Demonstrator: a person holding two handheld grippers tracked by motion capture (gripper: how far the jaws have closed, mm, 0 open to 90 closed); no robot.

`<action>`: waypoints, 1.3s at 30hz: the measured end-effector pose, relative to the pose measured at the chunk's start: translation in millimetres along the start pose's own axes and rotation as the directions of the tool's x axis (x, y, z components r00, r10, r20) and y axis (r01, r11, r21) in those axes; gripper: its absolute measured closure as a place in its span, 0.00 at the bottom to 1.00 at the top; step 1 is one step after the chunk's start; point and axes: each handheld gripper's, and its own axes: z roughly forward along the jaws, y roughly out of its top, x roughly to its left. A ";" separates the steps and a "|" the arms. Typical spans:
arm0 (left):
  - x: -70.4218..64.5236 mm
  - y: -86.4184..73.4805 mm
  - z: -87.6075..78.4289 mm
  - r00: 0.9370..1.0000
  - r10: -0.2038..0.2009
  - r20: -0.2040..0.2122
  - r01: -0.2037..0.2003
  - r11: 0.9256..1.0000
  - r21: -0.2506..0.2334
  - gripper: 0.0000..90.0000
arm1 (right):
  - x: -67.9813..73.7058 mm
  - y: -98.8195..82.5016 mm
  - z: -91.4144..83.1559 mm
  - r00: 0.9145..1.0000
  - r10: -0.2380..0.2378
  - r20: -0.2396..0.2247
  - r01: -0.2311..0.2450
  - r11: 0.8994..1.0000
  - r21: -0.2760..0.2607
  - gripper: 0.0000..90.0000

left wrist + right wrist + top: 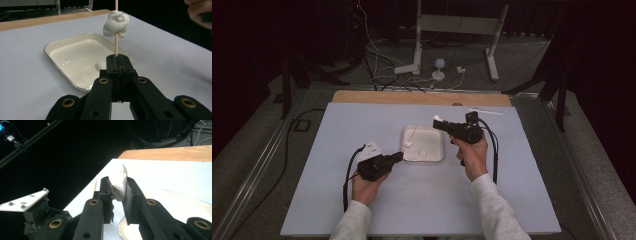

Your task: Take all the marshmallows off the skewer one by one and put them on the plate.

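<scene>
My left gripper (400,156) (118,58) is shut on the lower end of a thin wooden skewer (116,45) that rises over the white tray (432,142) (75,52). A white marshmallow (116,23) (406,145) is threaded on the skewer a little above the jaws. My right gripper (436,121) (118,181) hovers above the tray's far right corner, shut on a second marshmallow (120,183), which is squeezed between the pads. A third marshmallow (101,65) (423,153) lies in the tray.
The tray sits mid-table on a pale sheet (362,200) with a wooden table edge (422,97) behind. A spare stick (484,111) lies at the back right. Beyond the table are cables and a stand's legs (417,65) on the floor.
</scene>
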 end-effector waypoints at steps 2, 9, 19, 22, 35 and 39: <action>-0.1 0.7 -0.4 1.000 -0.003 0.000 0.003 1.000 -0.004 1.00 | -1.4 -2.1 1.8 1.000 -0.003 0.013 0.003 1.000 0.012 0.87; -1.1 1.1 0.8 1.000 -0.010 0.008 0.010 1.000 -0.003 1.00 | -6.1 -10.2 10.4 0.998 -0.030 0.060 0.027 0.998 0.053 0.87; -1.2 1.9 1.0 1.000 -0.023 0.012 0.024 1.000 -0.008 1.00 | -11.5 -20.2 25.8 0.986 -0.088 0.143 0.069 0.989 0.129 0.86; -1.3 1.9 0.9 1.000 -0.024 0.012 0.024 1.000 -0.007 1.00 | -15.4 -23.8 30.7 0.984 -0.082 0.161 0.058 0.988 0.146 0.86; -0.3 1.8 0.3 0.999 -0.030 0.012 0.030 1.000 -0.007 1.00 | -32.9 -40.1 47.7 0.961 -0.091 0.261 0.024 0.968 0.249 0.47; 0.1 1.8 0.4 0.999 -0.033 0.009 0.033 0.999 -0.009 1.00 | -31.8 -39.3 45.3 0.967 -0.068 0.244 0.011 0.973 0.229 0.32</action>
